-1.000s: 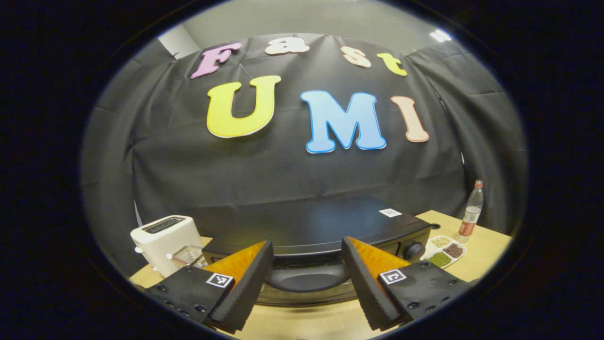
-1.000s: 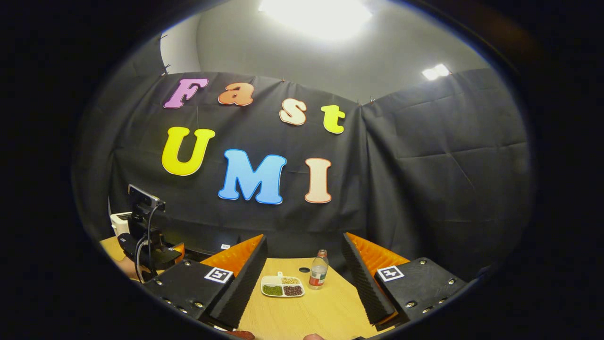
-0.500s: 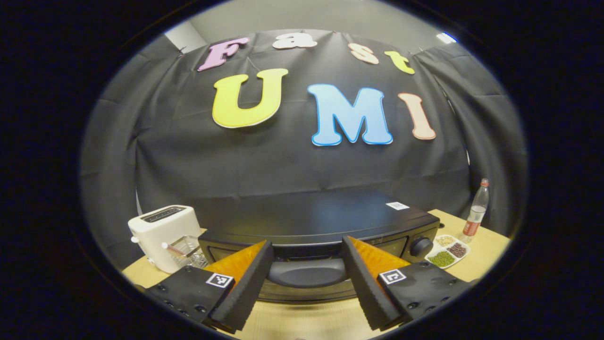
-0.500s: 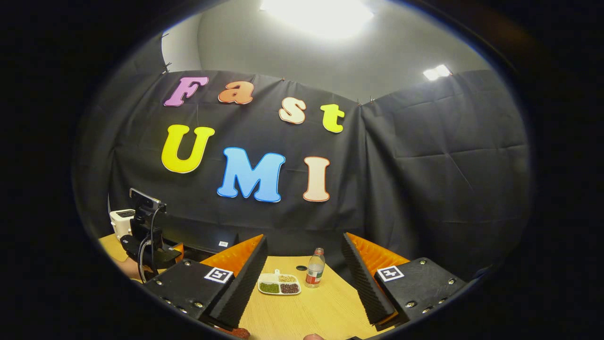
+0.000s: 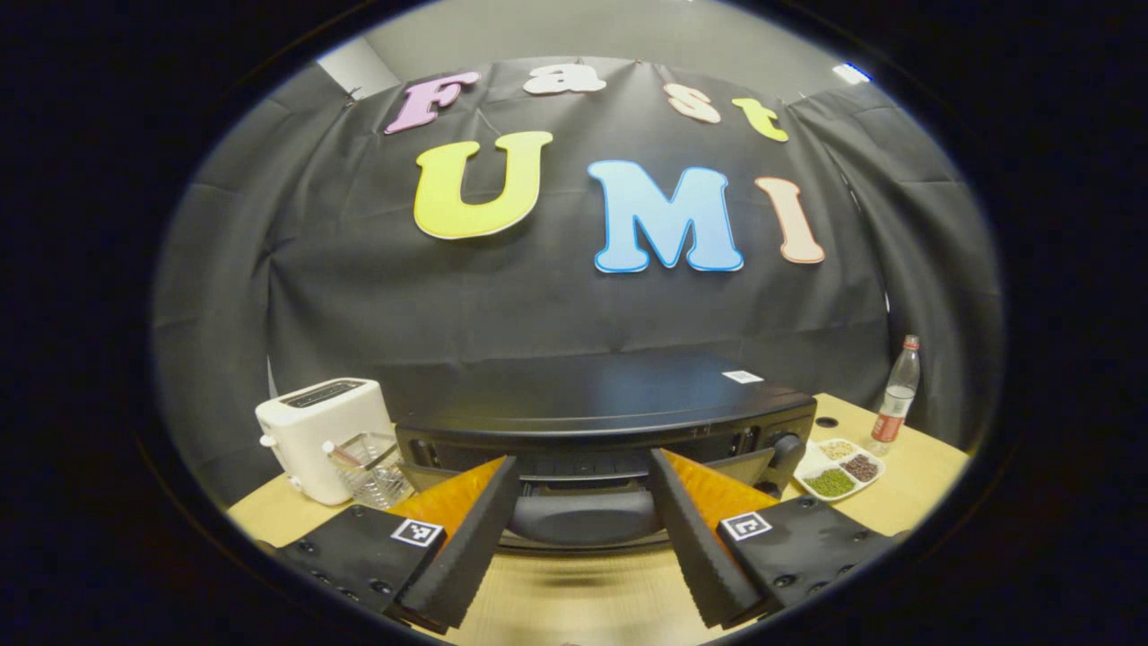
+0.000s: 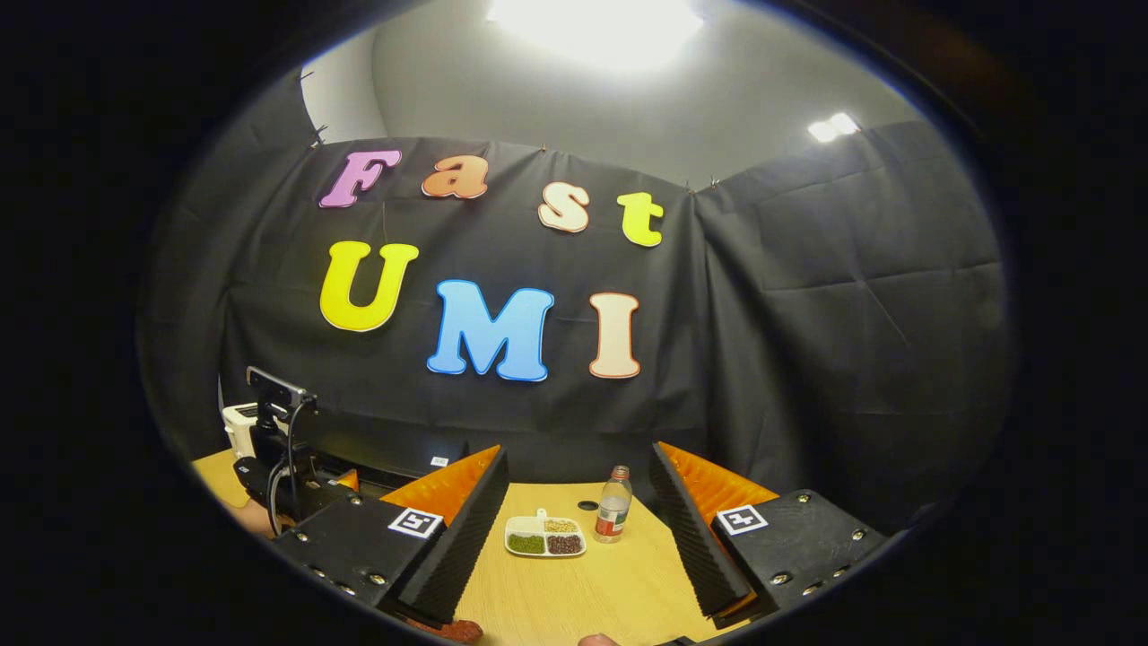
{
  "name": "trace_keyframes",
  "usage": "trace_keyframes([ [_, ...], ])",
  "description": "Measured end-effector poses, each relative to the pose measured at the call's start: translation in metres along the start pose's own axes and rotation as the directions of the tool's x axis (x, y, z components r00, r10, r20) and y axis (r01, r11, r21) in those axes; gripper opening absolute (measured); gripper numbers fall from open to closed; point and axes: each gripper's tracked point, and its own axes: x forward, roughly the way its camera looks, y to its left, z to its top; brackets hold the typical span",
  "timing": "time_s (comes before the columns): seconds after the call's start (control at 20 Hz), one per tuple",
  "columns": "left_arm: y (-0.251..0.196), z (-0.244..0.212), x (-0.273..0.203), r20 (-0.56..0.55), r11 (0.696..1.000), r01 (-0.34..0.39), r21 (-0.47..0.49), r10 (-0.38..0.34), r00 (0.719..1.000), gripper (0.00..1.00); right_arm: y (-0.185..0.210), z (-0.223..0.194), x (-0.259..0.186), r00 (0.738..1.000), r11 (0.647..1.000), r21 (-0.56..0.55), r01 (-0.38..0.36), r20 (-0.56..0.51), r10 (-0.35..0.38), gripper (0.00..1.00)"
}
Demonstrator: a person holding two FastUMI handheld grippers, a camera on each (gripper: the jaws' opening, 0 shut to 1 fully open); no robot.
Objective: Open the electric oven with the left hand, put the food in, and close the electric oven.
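Observation:
The black electric oven [image 5: 592, 399] stands straight ahead in the left gripper view. Its door is tilted out at the top, leaving a narrow dark gap. The door's curved handle [image 5: 583, 516] lies between the fingers of my left gripper [image 5: 583, 471], which stands open around it. A white divided dish of beans [image 5: 839, 468] sits right of the oven, and shows again as the dish [image 6: 544, 539] in the right gripper view. My right gripper [image 6: 578, 458] hangs open above the wooden table [image 6: 583, 592] with nothing between its fingers. The left gripper [image 6: 287, 480] and the oven's top [image 6: 395, 449] appear at far left.
A white toaster [image 5: 318, 435] and a clear container [image 5: 372, 471] stand left of the oven. A plastic bottle [image 5: 897, 404] stands behind the dish, seen too as the bottle [image 6: 613, 516]. A reddish thing [image 6: 448, 630] peeks in at the bottom edge.
The oven door has tipped outward at its top as my left gripper drew back with the handle between its fingers. The right gripper has barely moved.

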Motion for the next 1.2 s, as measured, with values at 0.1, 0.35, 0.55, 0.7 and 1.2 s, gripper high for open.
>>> trace_keyframes([
  [0.1,0.000,-0.006,-0.008,-0.009,1.000,0.000,0.002,0.000,1.000,1.00,0.001,-0.004,-0.001,1.000,1.000,0.018,-0.008,-0.010,0.008,0.95],
  [0.35,-0.001,-0.022,-0.031,-0.040,1.000,0.003,0.009,-0.003,0.999,1.00,0.002,-0.010,-0.001,0.999,0.999,0.042,-0.022,-0.023,0.023,0.95],
  [0.55,-0.004,-0.035,-0.041,-0.058,1.000,0.004,0.012,-0.004,0.998,1.00,-0.001,-0.013,-0.001,0.999,0.998,0.051,-0.023,-0.031,0.024,0.95],
  [0.7,-0.004,-0.042,-0.048,-0.072,1.000,0.005,0.009,-0.005,0.997,0.91,0.000,-0.017,-0.002,0.999,0.998,0.053,-0.026,-0.040,0.028,0.95],
  [1.2,-0.010,-0.092,-0.075,-0.178,0.999,0.026,0.029,-0.020,0.984,1.00,0.004,-0.024,-0.006,0.998,0.997,0.071,-0.039,-0.053,0.043,0.95],
])
